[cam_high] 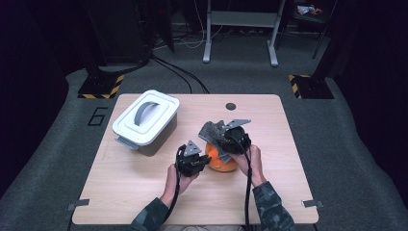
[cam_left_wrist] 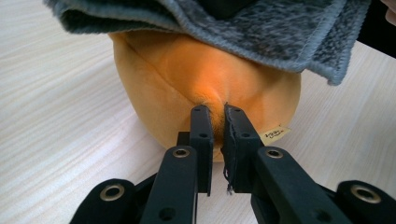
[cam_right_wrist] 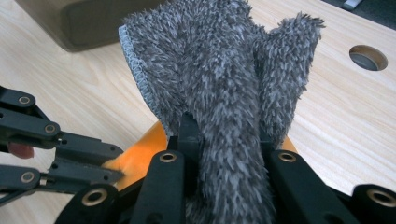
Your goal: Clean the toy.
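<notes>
Left gripper (cam_left_wrist: 214,109) pinches orange plush (cam_left_wrist: 187,79), tag (cam_left_wrist: 274,135) unreadable; right gripper (cam_right_wrist: 224,135) clamps grey cloth (cam_right_wrist: 219,70).

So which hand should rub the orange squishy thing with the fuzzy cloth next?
Probably the right gripper: it's shut on the grey cloth above the orange toy, while the left gripper pinches it steady.
</notes>
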The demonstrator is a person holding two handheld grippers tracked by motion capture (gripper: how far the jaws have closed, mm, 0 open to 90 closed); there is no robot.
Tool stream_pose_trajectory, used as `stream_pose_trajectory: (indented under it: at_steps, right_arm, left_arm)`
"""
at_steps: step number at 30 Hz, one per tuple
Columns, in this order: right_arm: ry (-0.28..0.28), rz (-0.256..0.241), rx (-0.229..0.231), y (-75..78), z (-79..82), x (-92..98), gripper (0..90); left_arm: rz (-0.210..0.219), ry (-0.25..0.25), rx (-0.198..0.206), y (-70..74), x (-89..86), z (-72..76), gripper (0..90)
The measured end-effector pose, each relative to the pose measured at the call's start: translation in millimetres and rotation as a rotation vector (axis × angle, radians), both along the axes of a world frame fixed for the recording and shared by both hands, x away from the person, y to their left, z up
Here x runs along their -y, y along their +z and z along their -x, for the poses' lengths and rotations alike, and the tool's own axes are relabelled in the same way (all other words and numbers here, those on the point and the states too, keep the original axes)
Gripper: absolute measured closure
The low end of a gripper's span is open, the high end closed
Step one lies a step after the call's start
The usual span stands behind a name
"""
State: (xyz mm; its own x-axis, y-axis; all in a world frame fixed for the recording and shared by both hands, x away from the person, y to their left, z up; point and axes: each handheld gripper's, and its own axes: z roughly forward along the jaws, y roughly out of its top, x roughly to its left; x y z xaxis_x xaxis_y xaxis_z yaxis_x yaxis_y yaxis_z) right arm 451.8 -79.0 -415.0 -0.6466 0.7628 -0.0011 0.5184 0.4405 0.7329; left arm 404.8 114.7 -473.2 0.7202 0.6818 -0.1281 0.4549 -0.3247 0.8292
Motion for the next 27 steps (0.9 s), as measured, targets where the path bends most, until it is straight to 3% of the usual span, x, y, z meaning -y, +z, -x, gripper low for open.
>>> stream_pose_trajectory:
  at_steps: [10, 21, 27]
  right_arm:
    - [-0.046, -0.012, 0.01, -1.2, 3.3, 20.0, 74.6]
    - [-0.101, -0.013, -0.01, -9.1, 6.8, 46.0, 74.6]
    - [-0.141, -0.029, -0.036, -18.5, 8.6, 62.8, 74.6]
  left_arm:
    - [0.005, 0.006, -0.006, -1.2, 0.1, 0.1, 82.8]
    - [-0.008, 0.004, -0.006, -1.5, -0.7, -0.6, 82.7]
    - [0.009, 0.009, -0.017, -2.9, -1.4, -0.4, 82.7]
